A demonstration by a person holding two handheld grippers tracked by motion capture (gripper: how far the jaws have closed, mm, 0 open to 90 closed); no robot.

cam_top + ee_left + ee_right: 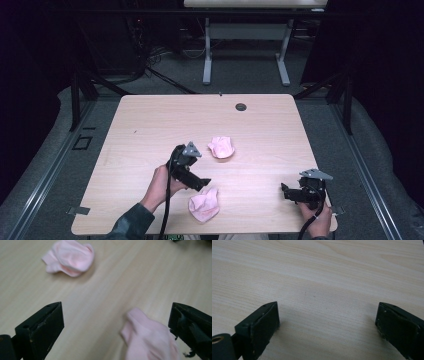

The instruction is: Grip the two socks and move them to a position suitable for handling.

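Near edge of tabletop (pixel 150 120): pink sock (pixel 204 206) lying loose. My left tongs (pixel 204 183) hover just above it, spread wide, empty. My right tongs (pixel 283 191) at near right, also spread, over bare wood. Farther, mid-tabletop: second pink sock (pixel 221 147).

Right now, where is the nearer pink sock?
In the high view, the nearer sock lies at the table's front edge, just right of the left gripper, whose open jaws point at it.
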